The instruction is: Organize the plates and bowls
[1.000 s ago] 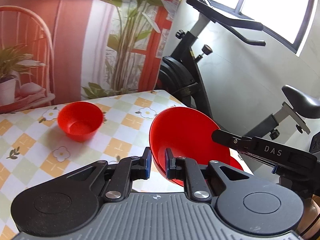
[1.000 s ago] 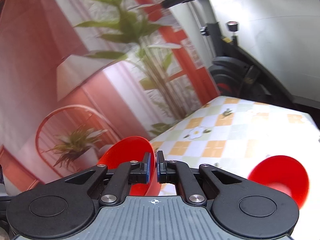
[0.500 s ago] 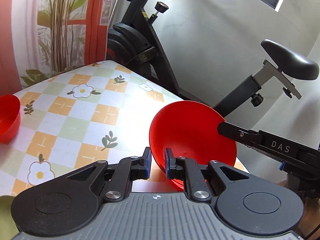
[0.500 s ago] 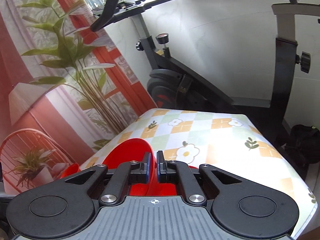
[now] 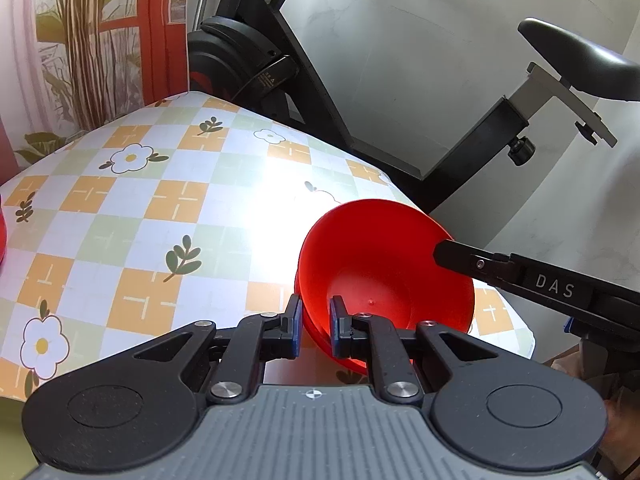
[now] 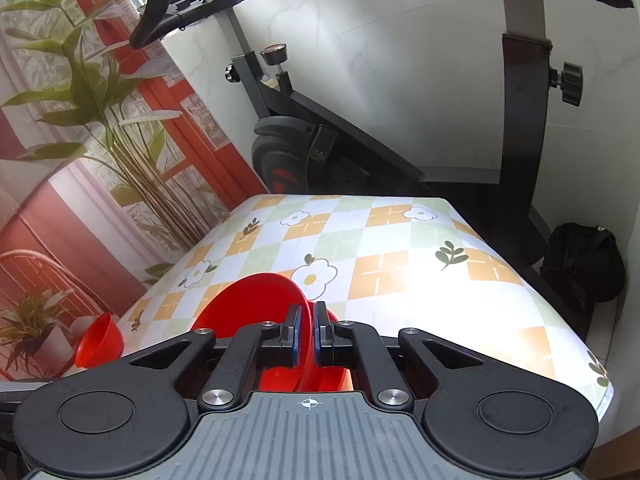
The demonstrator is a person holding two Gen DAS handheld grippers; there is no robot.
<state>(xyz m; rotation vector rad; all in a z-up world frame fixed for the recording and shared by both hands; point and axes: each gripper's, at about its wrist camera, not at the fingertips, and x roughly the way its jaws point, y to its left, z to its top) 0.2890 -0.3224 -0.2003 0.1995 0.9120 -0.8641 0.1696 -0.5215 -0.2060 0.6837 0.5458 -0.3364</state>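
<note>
A red bowl (image 5: 384,272) hangs low over the right corner of the checked tablecloth (image 5: 180,208), and a second red rim seems nested under it. My left gripper (image 5: 316,326) is shut on its near rim. A finger (image 5: 480,264) of the right gripper, marked DAS, reaches its far rim. In the right wrist view the same red bowl (image 6: 248,304) has its wall pinched in my right gripper (image 6: 307,334), which is shut on it. A smaller red bowl (image 6: 100,344) sits on the table at the far left.
A black exercise bike (image 5: 280,64) stands close behind the table's far edge, with its saddle (image 5: 580,60) at the right. A black bag (image 6: 580,268) lies on the floor past the right edge. A wall mural of plants fills the left.
Both grippers have swung to the right with the red bowl, toward the table's right corner. The smaller red bowl has slid off to the left edge of the views.
</note>
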